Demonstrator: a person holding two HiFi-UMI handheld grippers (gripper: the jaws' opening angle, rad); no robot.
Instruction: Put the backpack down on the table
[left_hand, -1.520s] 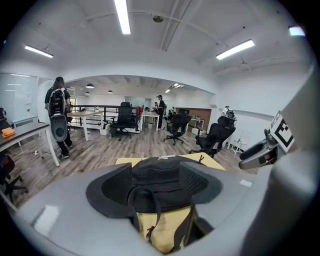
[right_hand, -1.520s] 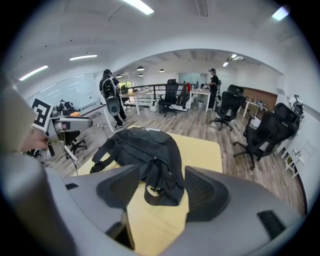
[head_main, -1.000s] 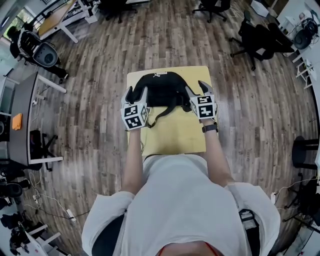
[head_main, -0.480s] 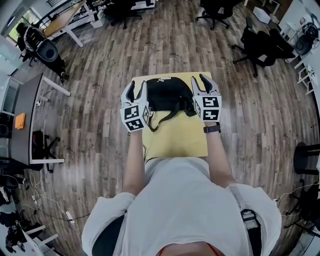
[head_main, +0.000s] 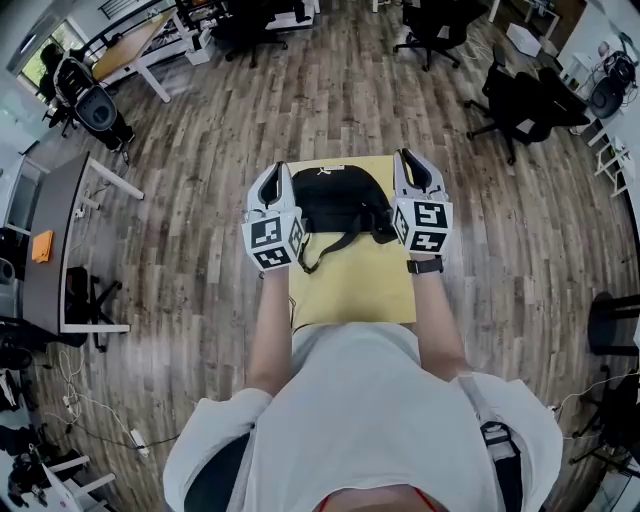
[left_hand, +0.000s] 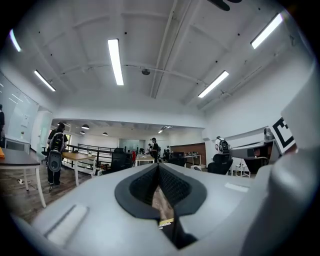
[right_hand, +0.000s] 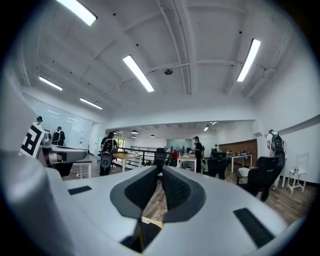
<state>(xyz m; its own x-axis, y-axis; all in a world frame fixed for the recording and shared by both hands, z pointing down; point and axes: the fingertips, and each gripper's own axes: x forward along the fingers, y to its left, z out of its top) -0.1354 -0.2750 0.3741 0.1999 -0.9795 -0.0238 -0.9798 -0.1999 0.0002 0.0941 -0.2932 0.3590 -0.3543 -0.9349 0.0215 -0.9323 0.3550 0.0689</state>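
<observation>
Both grippers have risen off the tabletop since the earlier frames, and their jaws, spread wide then, have just been closing. The left gripper is held out level over the table's left edge on a bare, nearly straight forearm. Its own view shows the black ribbed pads brought together at the tips with nothing caught in them.

The right gripper mirrors it at the table's right edge, on a forearm that wears a black wristwatch. In the right gripper view its textured pads leave only a thin wedge of floor showing. The tips appear to meet, and nothing sits between them.

Each tool has a smooth pale-grey moulded shell, with a white cube of black square markers at the rear.

The soft, rounded black fabric backpack lies flat on the far half of the small yellow rectangular table. One dark strap trails toward the person. The bag lies between the two grippers and below them, touched by neither.

Grey-brown wood-plank flooring surrounds the table, and black office chairs stand well apart at the upper right.
</observation>
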